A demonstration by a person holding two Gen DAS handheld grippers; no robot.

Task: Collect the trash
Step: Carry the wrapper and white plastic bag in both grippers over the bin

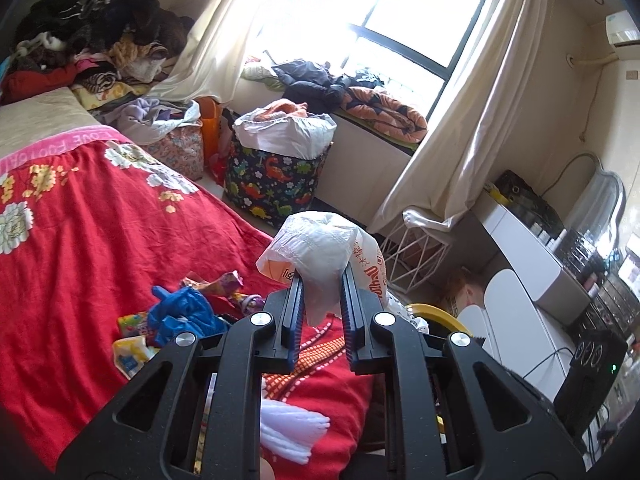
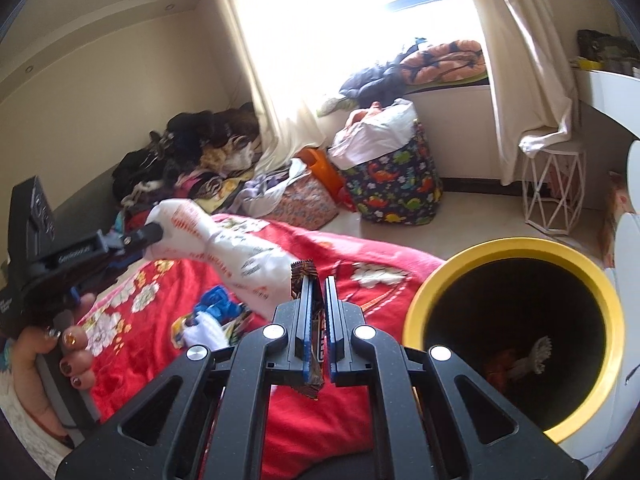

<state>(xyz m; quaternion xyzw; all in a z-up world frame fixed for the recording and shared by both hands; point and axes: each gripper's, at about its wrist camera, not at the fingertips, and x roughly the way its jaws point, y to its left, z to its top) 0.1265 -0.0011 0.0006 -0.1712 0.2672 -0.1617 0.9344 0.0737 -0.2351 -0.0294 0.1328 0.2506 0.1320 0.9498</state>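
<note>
- The left gripper [image 1: 322, 280] has its fingers [image 1: 295, 304] pinching a crumpled white plastic bag [image 1: 320, 252] with orange print; the bag bulges above the finger tips and a tail hangs down between them, held up over the bed [image 1: 80, 248].
- The bag looks very light, soft and slippery; a pinch on the bunched, twisted part should hold better than one on a single loose layer, which could slide out.
- The right gripper [image 2: 318, 280] has its fingers [image 2: 306, 312] pressed onto a dark snack wrapper [image 2: 304, 270], whose crimped ends stick out above and below the pads.
- The wrapper appears thin, crinkly and nearly weightless; the flat grip across its middle seems sound.
- Just to the right of that gripper stands a yellow-rimmed bin [image 2: 512, 246], beside the bed, with some scraps already at the bottom.
- More litter lies on the red bedspread: a blue crumpled piece [image 1: 180, 312], colourful wrappers [image 1: 130, 350] and a white fringed item [image 1: 292, 432].
- These look equally light and limp, best taken at a bunched fold.
</note>
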